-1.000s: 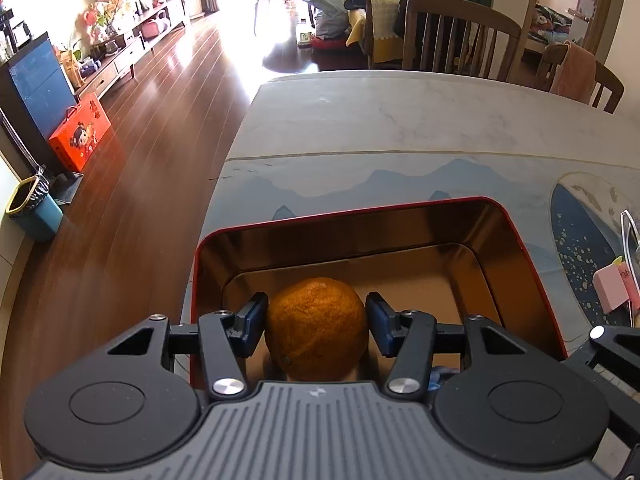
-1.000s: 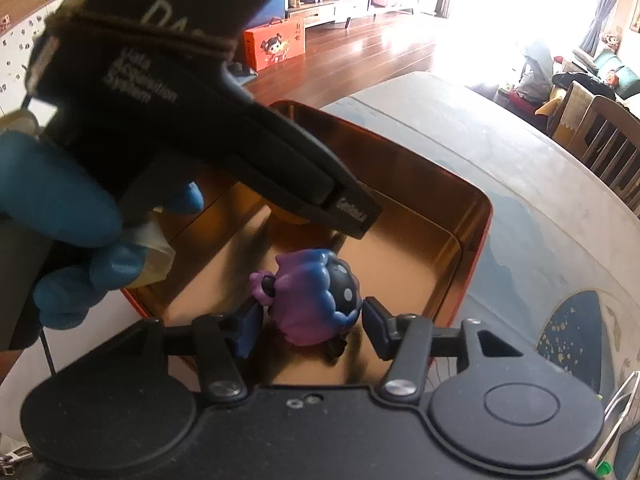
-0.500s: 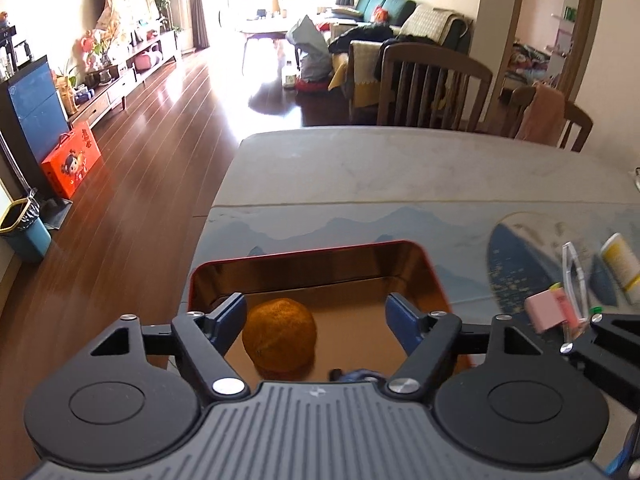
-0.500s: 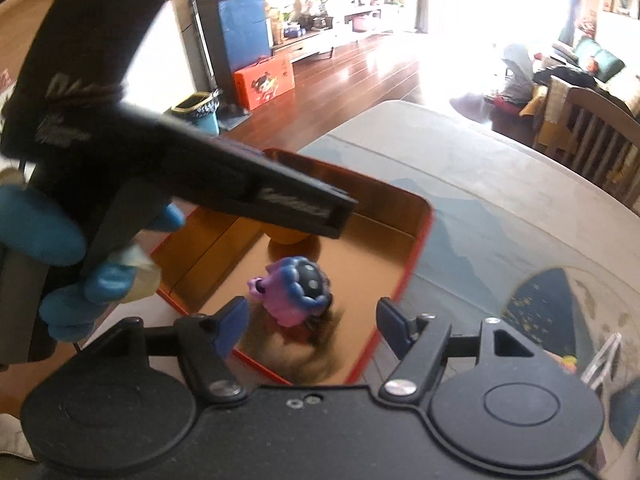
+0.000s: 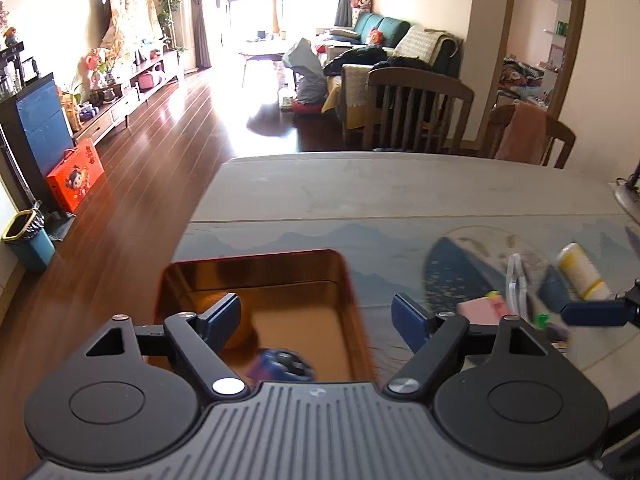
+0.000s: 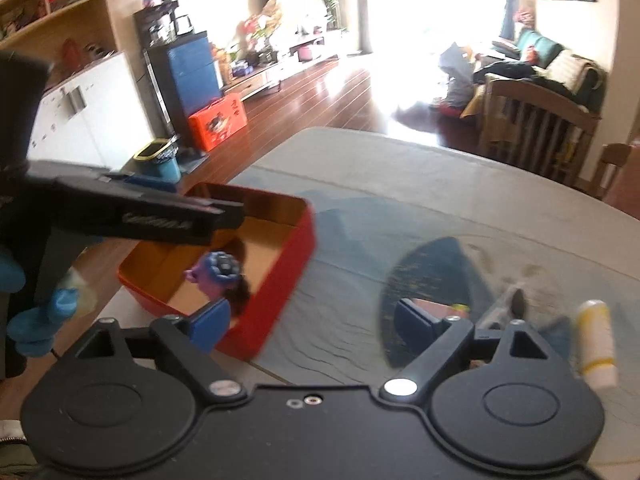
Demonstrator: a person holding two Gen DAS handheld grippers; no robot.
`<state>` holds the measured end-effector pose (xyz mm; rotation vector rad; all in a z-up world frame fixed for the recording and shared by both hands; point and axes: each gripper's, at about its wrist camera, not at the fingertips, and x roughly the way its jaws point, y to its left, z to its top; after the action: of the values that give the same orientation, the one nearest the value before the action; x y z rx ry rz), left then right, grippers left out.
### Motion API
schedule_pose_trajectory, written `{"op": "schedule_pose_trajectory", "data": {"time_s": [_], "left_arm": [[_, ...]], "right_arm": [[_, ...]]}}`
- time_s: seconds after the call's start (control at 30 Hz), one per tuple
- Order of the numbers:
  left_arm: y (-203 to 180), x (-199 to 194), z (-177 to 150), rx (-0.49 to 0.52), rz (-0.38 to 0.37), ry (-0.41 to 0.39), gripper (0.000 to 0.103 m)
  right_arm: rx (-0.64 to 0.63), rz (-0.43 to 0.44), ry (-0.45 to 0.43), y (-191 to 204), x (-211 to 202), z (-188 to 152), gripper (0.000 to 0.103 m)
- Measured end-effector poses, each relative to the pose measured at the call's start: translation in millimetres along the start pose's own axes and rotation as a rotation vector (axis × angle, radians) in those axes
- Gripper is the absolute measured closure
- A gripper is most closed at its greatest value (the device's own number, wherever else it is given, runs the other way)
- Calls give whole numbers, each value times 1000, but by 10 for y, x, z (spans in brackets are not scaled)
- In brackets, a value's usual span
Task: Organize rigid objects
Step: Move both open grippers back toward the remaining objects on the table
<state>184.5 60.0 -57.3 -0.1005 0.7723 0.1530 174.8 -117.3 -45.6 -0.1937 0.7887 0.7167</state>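
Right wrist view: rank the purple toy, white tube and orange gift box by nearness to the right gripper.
1. Purple toy, inside the red tin, just past the right gripper's left finger.
2. White tube, on the table, off to the right.
3. Orange gift box, far back on the floor.

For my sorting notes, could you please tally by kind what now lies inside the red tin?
Inside the red tin:
Orange, partly hidden behind a gripper finger: 1
Purple toy figure: 1
Total: 2
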Motion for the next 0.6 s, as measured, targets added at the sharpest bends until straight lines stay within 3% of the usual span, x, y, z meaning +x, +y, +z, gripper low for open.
{"op": "schedule_pose_trajectory", "data": {"time_s": [0.4,0.6], "left_arm": [[-643,-115,-153,-56,-94,-13,2],[-1017,-65,-252,-46,-137,-34,0]], "right_arm": [[118,-144,-51,-1002,-574,-423,5],[154,-191,-49,-1453,-656,-566,5]]}}
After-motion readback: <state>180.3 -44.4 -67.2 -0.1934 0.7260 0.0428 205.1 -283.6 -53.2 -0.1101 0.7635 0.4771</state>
